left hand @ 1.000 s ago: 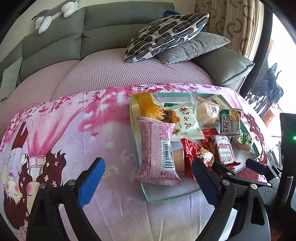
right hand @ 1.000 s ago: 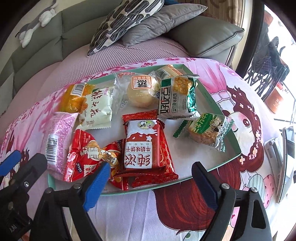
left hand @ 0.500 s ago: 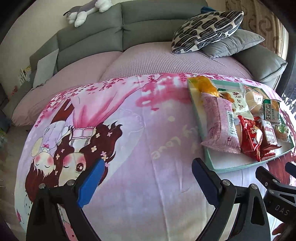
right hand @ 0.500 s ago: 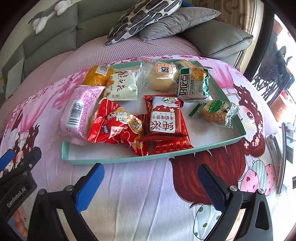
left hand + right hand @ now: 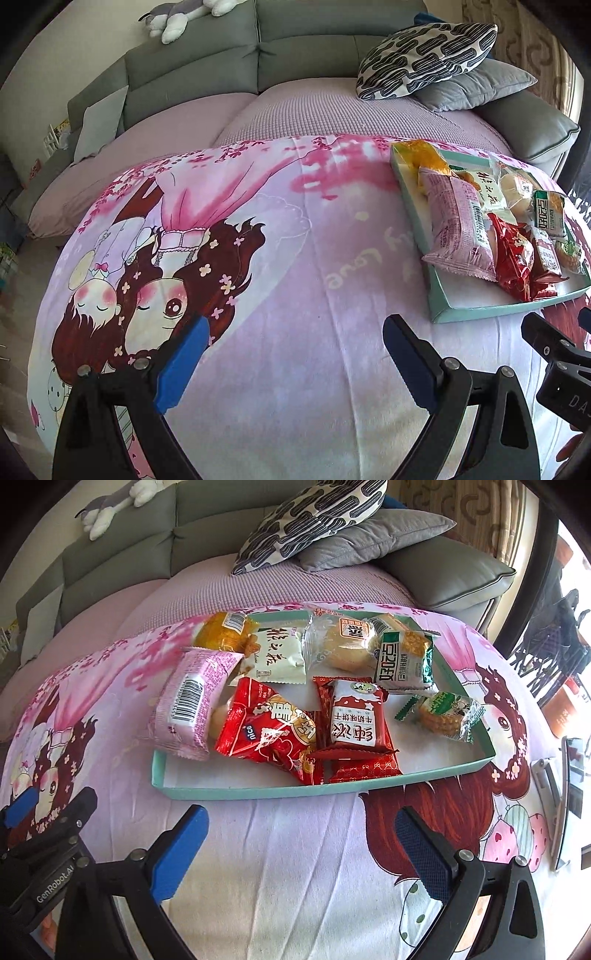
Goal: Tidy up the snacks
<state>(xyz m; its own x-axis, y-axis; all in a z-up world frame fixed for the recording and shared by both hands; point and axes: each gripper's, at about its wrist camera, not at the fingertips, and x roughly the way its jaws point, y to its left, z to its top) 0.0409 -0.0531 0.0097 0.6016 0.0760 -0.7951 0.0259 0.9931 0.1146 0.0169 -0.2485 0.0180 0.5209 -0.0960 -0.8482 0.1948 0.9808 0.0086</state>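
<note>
Both tongs empty, jaws wide: left gripper [image 5: 291, 360] hangs over bare printed blanket [image 5: 295, 258], well left of the tray; right gripper [image 5: 301, 843] sits just near of the tray's near rim, centred on it. Shallow teal tray [image 5: 258, 792] lies on the blanket toward the right, sofa [image 5: 443, 568] behind it. All snacks visible are inside the tray, none loose on the blanket, so gathering looks done or nearly so. They are jumbled and overlapping, not in rows; judging by that, the tidying within the tray is what remains, if the task wants order. Pink packet [image 5: 190, 705] at the left edge, long axis running near to far, leaning up over the tray's left wall, barcode face up. Red packet [image 5: 266, 734] lies aslant beside it, touching, long axis from far-left to near-right. Red-and-white biscuit packet [image 5: 356, 716] stands middle, long axis near to far, print reading upright toward the near side, stacked on further red packets. Green-and-white packet [image 5: 402, 661] far right; round cracker packet [image 5: 441, 716] alone at right, apart from the rest. Orange packet [image 5: 221, 629] in the far-left corner.
</note>
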